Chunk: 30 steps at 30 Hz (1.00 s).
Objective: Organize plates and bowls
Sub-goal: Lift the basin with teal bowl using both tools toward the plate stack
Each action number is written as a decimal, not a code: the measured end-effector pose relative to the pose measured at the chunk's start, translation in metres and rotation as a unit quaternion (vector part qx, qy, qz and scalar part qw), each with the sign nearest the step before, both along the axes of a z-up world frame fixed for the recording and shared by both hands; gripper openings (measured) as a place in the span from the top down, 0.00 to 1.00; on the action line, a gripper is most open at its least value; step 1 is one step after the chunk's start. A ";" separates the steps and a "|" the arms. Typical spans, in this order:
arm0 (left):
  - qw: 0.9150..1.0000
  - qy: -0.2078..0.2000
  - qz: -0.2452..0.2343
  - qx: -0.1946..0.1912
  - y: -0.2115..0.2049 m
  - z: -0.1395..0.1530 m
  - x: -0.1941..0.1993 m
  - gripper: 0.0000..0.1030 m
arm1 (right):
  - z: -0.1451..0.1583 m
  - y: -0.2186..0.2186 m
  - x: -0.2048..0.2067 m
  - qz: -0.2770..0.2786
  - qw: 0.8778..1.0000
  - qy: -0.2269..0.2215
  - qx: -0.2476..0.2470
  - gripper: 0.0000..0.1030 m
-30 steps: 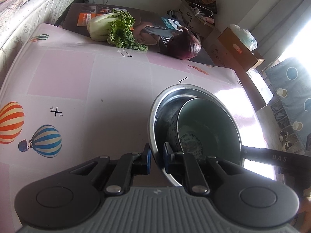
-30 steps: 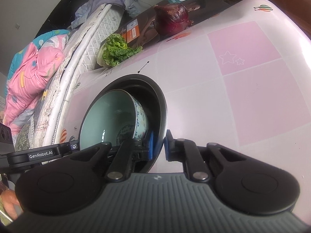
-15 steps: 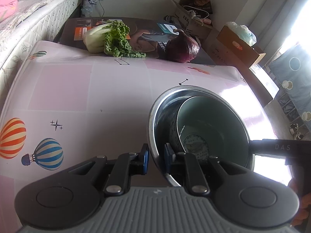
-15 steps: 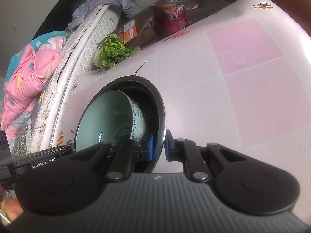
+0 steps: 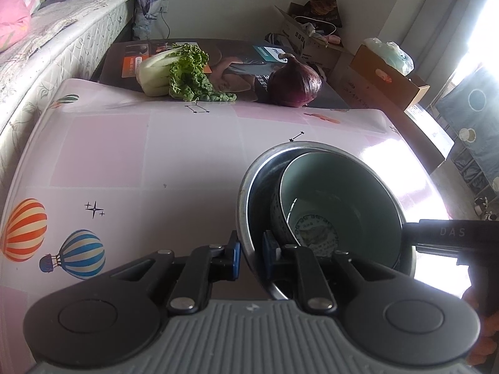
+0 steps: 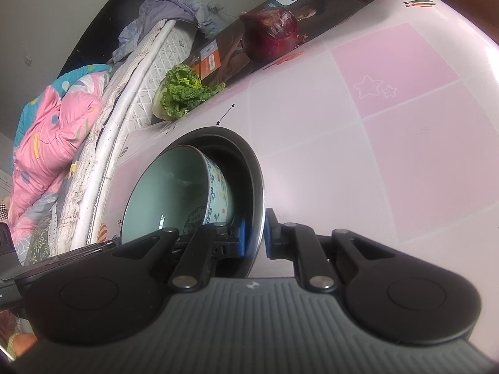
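A steel bowl (image 5: 246, 193) holds a pale green ceramic bowl (image 5: 343, 187) with a blue pattern, tilted inside it. Both are lifted above the pink table (image 5: 140, 155). My left gripper (image 5: 251, 254) is shut on the steel bowl's near rim, one finger outside and one inside. My right gripper (image 6: 254, 238) is shut on the opposite rim of the steel bowl (image 6: 254, 168); the green bowl (image 6: 168, 193) leans toward the left there. The right gripper's body shows at the right edge of the left wrist view (image 5: 449, 233).
A leafy cabbage (image 5: 174, 71) and a red cabbage (image 5: 294, 85) lie on a dark box (image 5: 237, 59) at the table's far edge. A mattress (image 5: 56, 50) runs along the left. Cardboard boxes (image 5: 383, 81) stand at the back right.
Both grippers have kept their hold on the steel bowl and raised it together; the table and vegetables have slid lower and farther in both views.
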<state>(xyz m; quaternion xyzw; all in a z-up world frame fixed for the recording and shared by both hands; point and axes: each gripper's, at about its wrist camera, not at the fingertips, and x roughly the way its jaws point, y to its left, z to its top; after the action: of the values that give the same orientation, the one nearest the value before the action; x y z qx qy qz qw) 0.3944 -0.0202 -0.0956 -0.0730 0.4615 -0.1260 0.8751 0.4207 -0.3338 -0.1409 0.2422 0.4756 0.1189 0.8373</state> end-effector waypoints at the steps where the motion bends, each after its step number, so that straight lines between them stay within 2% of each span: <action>1: 1.000 -0.001 0.001 0.000 0.000 0.000 0.000 0.85 | 0.000 0.000 0.000 0.000 1.000 0.000 0.000 0.90; 30: 1.000 -0.020 0.008 -0.012 0.002 0.009 -0.002 0.87 | 0.001 -0.001 0.001 -0.005 1.000 -0.014 0.007 0.89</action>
<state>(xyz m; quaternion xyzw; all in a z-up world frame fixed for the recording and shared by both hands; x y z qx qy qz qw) 0.3928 -0.0186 -0.0865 -0.0844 0.4416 -0.1255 0.8844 0.4215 -0.3345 -0.1400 0.2493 0.4619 0.1211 0.8425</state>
